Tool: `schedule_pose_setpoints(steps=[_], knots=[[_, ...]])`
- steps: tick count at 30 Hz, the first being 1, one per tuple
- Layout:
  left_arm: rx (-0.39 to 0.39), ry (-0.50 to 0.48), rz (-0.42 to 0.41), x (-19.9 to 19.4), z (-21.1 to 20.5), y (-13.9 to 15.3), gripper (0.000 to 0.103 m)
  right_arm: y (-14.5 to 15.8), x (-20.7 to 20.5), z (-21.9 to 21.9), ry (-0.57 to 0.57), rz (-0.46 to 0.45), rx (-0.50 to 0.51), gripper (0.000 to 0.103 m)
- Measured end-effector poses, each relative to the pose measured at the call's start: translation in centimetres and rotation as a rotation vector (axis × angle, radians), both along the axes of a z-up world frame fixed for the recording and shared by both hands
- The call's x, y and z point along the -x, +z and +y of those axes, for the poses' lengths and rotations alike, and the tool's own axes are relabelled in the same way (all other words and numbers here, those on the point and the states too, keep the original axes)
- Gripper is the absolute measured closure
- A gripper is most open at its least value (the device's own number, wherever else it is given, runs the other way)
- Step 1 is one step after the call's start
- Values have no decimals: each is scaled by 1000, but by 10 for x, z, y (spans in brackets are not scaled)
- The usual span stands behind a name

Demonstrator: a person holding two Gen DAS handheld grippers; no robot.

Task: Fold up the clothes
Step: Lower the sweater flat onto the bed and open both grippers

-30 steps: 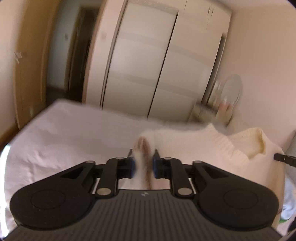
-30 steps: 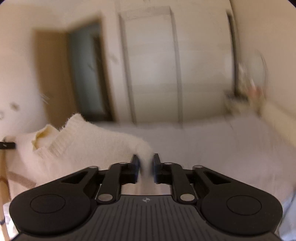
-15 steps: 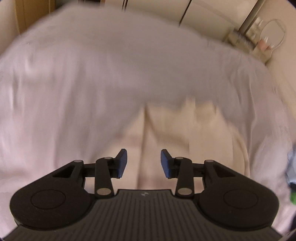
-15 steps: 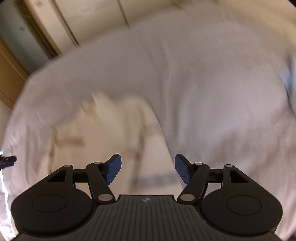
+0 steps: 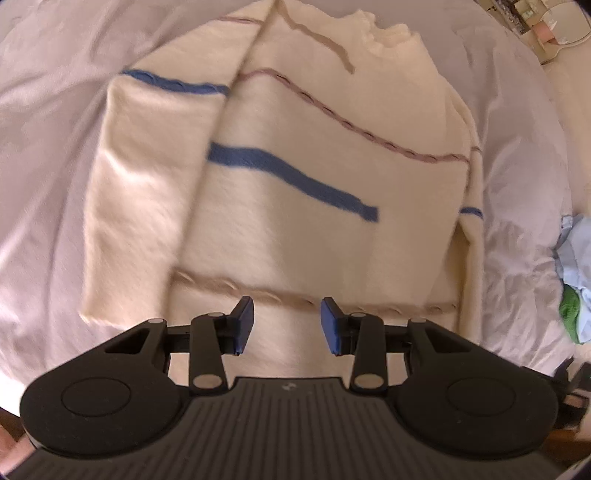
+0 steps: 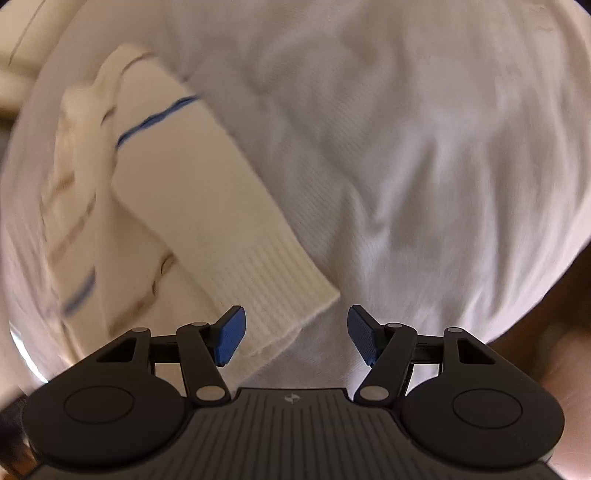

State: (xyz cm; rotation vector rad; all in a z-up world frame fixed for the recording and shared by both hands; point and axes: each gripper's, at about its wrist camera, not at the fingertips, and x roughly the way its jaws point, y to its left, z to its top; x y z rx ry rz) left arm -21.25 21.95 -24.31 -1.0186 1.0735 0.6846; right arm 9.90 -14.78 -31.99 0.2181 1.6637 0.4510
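A cream sweater (image 5: 314, 221) with blue and brown stripes lies spread on a bed covered by a pale, wrinkled sheet (image 5: 44, 155). Its neck points away from the camera and its hem lies nearest.

In the left wrist view, the left gripper (image 5: 287, 325) hovers over the sweater's hem with its blue-padded fingers (image 5: 243, 321) apart and nothing between them. One sleeve (image 5: 147, 192) lies folded alongside the body on the left, its outer edge straight against bare sheet. The sweater's right edge curves down past a short blue stripe. A small heap of blue and green clothes (image 5: 576, 273) sits just off that side, at the bed's right edge. Wide bare sheet lies open to the left of the sweater.

In the right wrist view, the right gripper (image 6: 295, 334) also has its fingers (image 6: 364, 338) spread apart, holding nothing. The ribbed cuff (image 6: 273, 295) of the other sleeve ends just ahead of the left finger, with its corner lying in the gap. To the right and ahead, the sheet (image 6: 424, 166) is open and rumpled. The bed's edge falls away into shadow at lower right.

At the far top right of the left view, a round mirror (image 5: 565, 26) stands among small items, blurred.
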Motion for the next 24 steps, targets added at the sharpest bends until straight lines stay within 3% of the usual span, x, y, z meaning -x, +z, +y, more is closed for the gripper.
schedule_pose_setpoints(steps=[3, 4, 7, 11, 13, 16, 19, 24], knots=[[-15, 4, 1, -4, -23, 6, 66, 5, -6, -2, -5, 0, -25, 40], [-17, 6, 1, -4, -30, 8, 65, 6, -8, -3, -7, 0, -33, 47], [-28, 5, 13, -8, -48, 13, 65, 11, -14, -6, -12, 0, -58, 89], [-58, 16, 16, -11, -62, 25, 65, 20, -23, -9, -11, -8, -89, 95], [-74, 33, 10, -12, -65, 33, 65, 60, -41, -4, 108, -144, -75, 96], [-103, 40, 0, -15, -67, 44, 65, 131, -82, -5, 213, -427, -53, 98], [-134, 46, -10, -19, -68, 55, 65, 189, -140, -16, 252, -684, 23, 98], [-154, 54, 5, -20, -70, 59, 64, 192, -235, -24, 216, -827, 225, 98]])
